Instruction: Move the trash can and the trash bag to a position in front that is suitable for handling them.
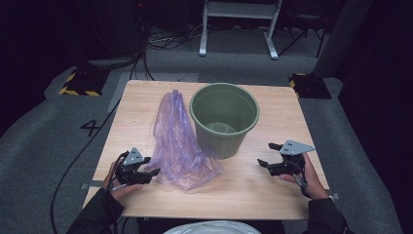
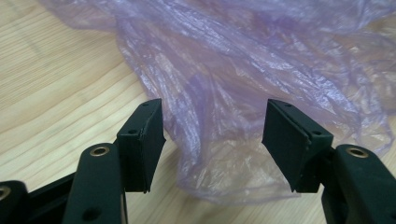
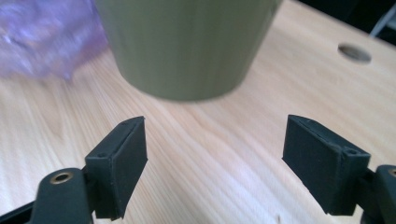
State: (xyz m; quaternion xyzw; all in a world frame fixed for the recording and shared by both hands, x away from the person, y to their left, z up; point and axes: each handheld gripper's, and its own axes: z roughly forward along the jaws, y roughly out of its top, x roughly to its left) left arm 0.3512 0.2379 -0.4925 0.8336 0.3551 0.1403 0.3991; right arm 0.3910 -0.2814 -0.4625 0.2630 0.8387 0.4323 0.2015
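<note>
High view: a wooden table [image 1: 243, 190] carries a green bin [image 1: 224, 118], upright and open, with a crumpled purple plastic bag [image 1: 179, 141] lying just beside it on its left, the two touching or nearly so. The left gripper [image 1: 152, 172] sits at the bag's near left edge; the right gripper [image 1: 267, 156] is low over bare wood, right of the bin and apart from it. On the grey floor left of the table a "4" [image 1: 90, 127] is marked.

Left gripper view: jaws apart, the bag's [image 2: 243, 93] edge lying between them, pads not pressing it.

Right gripper view: jaws wide apart, nothing between them; the bin's [image 3: 187, 46] wall stands ahead. A round hole [image 3: 354, 52] shows in the tabletop here.
</note>
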